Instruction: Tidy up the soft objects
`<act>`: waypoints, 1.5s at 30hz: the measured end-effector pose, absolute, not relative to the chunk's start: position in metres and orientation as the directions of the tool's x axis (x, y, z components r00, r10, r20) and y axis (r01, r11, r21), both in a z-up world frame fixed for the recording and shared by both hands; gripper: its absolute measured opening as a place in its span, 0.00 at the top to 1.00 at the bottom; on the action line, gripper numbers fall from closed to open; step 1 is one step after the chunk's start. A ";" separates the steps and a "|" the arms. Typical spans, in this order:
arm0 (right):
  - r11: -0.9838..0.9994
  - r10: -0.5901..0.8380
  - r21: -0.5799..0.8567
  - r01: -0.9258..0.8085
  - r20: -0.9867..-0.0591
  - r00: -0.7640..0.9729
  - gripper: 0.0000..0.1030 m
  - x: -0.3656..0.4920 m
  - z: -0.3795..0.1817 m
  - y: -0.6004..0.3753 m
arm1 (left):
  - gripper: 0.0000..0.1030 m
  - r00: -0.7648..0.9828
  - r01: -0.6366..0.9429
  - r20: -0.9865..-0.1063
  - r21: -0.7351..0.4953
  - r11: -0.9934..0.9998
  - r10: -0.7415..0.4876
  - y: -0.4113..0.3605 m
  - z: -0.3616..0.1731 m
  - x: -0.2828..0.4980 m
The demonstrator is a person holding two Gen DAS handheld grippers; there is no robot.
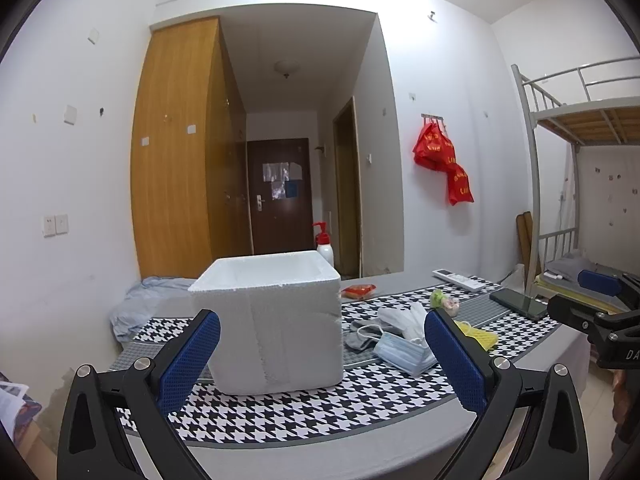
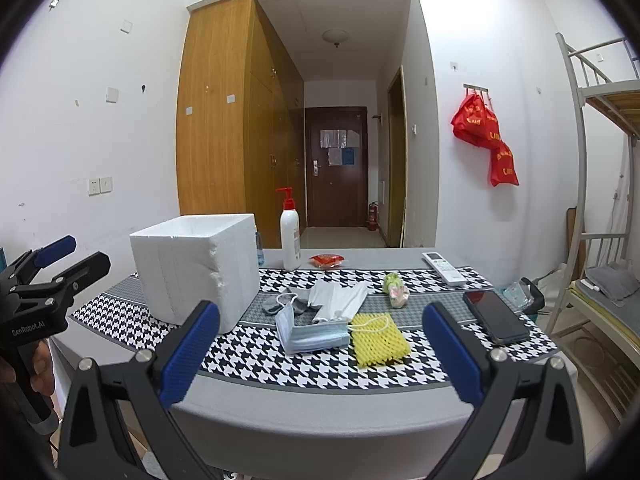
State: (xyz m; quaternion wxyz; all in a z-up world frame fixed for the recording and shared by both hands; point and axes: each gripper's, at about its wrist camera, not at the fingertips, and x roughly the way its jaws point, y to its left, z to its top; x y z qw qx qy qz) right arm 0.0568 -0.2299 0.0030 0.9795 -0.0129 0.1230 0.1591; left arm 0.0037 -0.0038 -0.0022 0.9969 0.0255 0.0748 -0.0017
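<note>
Both grippers are hanging just off the near edge of the desk (image 2: 320, 404), not touching anything; the right gripper (image 2: 320, 344) is wide open and holding nothing, and the left gripper (image 1: 322, 354) is wide open and holding nothing too.

Nearest to the right gripper, the yellow foam net (image 2: 378, 340) is lying on the checked cloth (image 2: 280, 368) near the near edge, touching the blue face masks (image 2: 310, 334) on its left; just behind them the white masks (image 2: 340, 298) and a grey sock (image 2: 280, 304) are lying in a loose pile.

I think the first pick is about to start; going for the yellow foam net or the top blue mask looks easiest, coming down from above and pinching softly so only one thing comes up.

The white foam box (image 2: 200, 268) is standing open toward the left edge, so things should be dropped in there; the phone (image 2: 496, 316) near the right edge should be left alone.
</note>
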 end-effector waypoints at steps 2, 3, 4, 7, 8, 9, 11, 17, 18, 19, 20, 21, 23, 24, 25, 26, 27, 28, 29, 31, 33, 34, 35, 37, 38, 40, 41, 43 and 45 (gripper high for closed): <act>0.948 0.310 0.015 -0.316 -0.244 0.919 0.01 0.057 0.002 -0.230 | 0.01 0.988 0.006 -0.152 0.050 0.999 0.002 -0.003 -0.003 0.004; 0.949 0.310 0.015 -0.316 -0.244 0.919 0.01 0.057 0.003 -0.230 | 0.01 0.988 0.007 -0.154 0.049 0.999 0.001 -0.003 -0.003 0.005; 0.948 0.311 0.014 -0.317 -0.244 0.919 0.01 0.057 0.003 -0.230 | 0.01 0.988 0.008 -0.156 0.048 0.999 0.000 -0.003 -0.003 0.005; 0.949 0.307 0.013 -0.314 -0.247 0.919 0.01 0.058 0.001 -0.229 | 0.01 0.987 0.010 -0.158 0.049 0.999 -0.002 -0.004 -0.005 0.006; 0.950 0.307 0.012 -0.313 -0.249 0.919 0.01 0.059 0.001 -0.229 | 0.01 0.987 0.011 -0.158 0.053 0.999 -0.002 -0.005 -0.006 0.006; 0.950 0.306 0.013 -0.313 -0.250 0.919 0.01 0.059 0.000 -0.230 | 0.01 0.987 0.010 -0.158 0.053 0.999 -0.001 -0.004 -0.006 0.007; 0.951 0.304 0.014 -0.310 -0.252 0.919 0.01 0.060 0.000 -0.230 | 0.01 0.987 0.011 -0.161 0.048 0.999 -0.003 -0.004 -0.007 0.008; 0.955 0.292 0.026 -0.296 -0.268 0.918 0.01 0.069 -0.004 -0.236 | 0.01 0.983 0.044 -0.182 0.051 0.998 -0.034 -0.013 -0.009 0.018; 0.956 0.288 0.027 -0.292 -0.272 0.918 0.01 0.071 -0.004 -0.237 | 0.01 0.982 0.051 -0.185 0.050 0.997 -0.041 -0.014 -0.010 0.019; 0.957 0.284 0.028 -0.288 -0.276 0.918 0.01 0.073 -0.005 -0.238 | 0.01 0.981 0.059 -0.188 0.050 0.997 -0.049 -0.015 -0.010 0.021; 0.960 0.276 0.027 -0.280 -0.283 0.919 0.01 0.076 -0.006 -0.240 | 0.01 0.979 0.070 -0.193 0.049 0.996 -0.059 -0.017 -0.010 0.024; 0.961 0.271 0.025 -0.275 -0.287 0.919 0.01 0.078 -0.006 -0.240 | 0.01 0.978 0.081 -0.199 0.051 0.995 -0.069 -0.019 -0.010 0.026; 0.964 0.259 0.023 -0.264 -0.295 0.920 0.01 0.082 -0.006 -0.243 | 0.01 0.975 0.093 -0.208 0.055 0.994 -0.080 -0.024 -0.011 0.032; 0.965 0.257 0.023 -0.262 -0.297 0.920 0.01 0.083 -0.006 -0.243 | 0.01 0.973 0.099 -0.213 0.057 0.993 -0.085 -0.026 -0.011 0.036; 0.966 0.254 0.024 -0.259 -0.300 0.920 0.01 0.085 -0.006 -0.244 | 0.01 0.972 0.105 -0.217 0.055 0.993 -0.091 -0.027 -0.012 0.038; 0.966 0.251 0.023 -0.256 -0.303 0.919 0.01 0.087 -0.005 -0.245 | 0.01 0.970 0.111 -0.222 0.051 0.992 -0.097 -0.028 -0.012 0.040; 0.967 0.247 0.022 -0.253 -0.307 0.919 0.01 0.090 -0.006 -0.246 | 0.01 0.968 0.118 -0.228 0.049 0.992 -0.104 -0.029 -0.013 0.043; 0.968 0.244 0.023 -0.249 -0.311 0.919 0.01 0.092 -0.006 -0.247 | 0.01 0.966 0.124 -0.234 0.049 0.991 -0.109 -0.029 -0.013 0.045; 0.969 0.242 0.026 -0.247 -0.317 0.917 0.01 0.095 -0.007 -0.247 | 0.01 0.964 0.128 -0.239 0.050 0.990 -0.113 -0.031 -0.014 0.048; 0.969 0.241 0.029 -0.245 -0.327 0.914 0.01 0.100 -0.008 -0.247 | 0.01 0.961 0.139 -0.249 0.050 0.989 -0.122 -0.033 -0.014 0.053; 0.970 0.237 0.028 -0.242 -0.338 0.911 0.01 0.106 -0.008 -0.247 | 0.01 0.956 0.154 -0.260 0.046 0.987 -0.137 -0.035 -0.015 0.058; 0.970 0.235 0.026 -0.241 -0.342 0.910 0.01 0.108 -0.009 -0.247 | 0.01 0.953 0.160 -0.267 0.043 0.986 -0.143 -0.035 -0.015 0.061; 0.971 0.231 0.024 -0.238 -0.346 0.909 0.01 0.109 -0.009 -0.247 | 0.01 0.951 0.166 -0.271 0.039 0.985 -0.149 -0.036 -0.015 0.064; 0.972 0.227 0.022 -0.234 -0.354 0.907 0.01 0.113 -0.010 -0.249 | 0.01 0.947 0.177 -0.278 0.033 0.984 -0.161 -0.039 -0.017 0.067; 0.973 0.223 0.021 -0.232 -0.361 0.905 0.01 0.116 -0.011 -0.249 | 0.01 0.944 0.184 -0.286 0.031 0.982 -0.167 -0.040 -0.018 0.070; 0.974 0.218 0.019 -0.228 -0.374 0.901 0.01 0.122 -0.014 -0.251 | 0.01 0.938 0.193 -0.297 0.028 0.981 -0.176 -0.042 -0.019 0.075; 0.974 0.218 0.020 -0.227 -0.379 0.899 0.01 0.124 -0.015 -0.252 | 0.01 0.935 0.199 -0.304 0.025 0.980 -0.182 -0.044 -0.019 0.077; 0.975 0.210 0.018 -0.221 -0.390 0.897 0.01 0.128 -0.017 -0.254 | 0.01 0.927 0.209 -0.320 0.016 0.978 -0.193 -0.047 -0.020 0.084; 0.977 0.201 0.021 -0.210 -0.400 0.894 0.01 0.134 -0.019 -0.260 | 0.01 0.916 0.226 -0.342 0.011 0.974 -0.209 -0.051 -0.023 0.090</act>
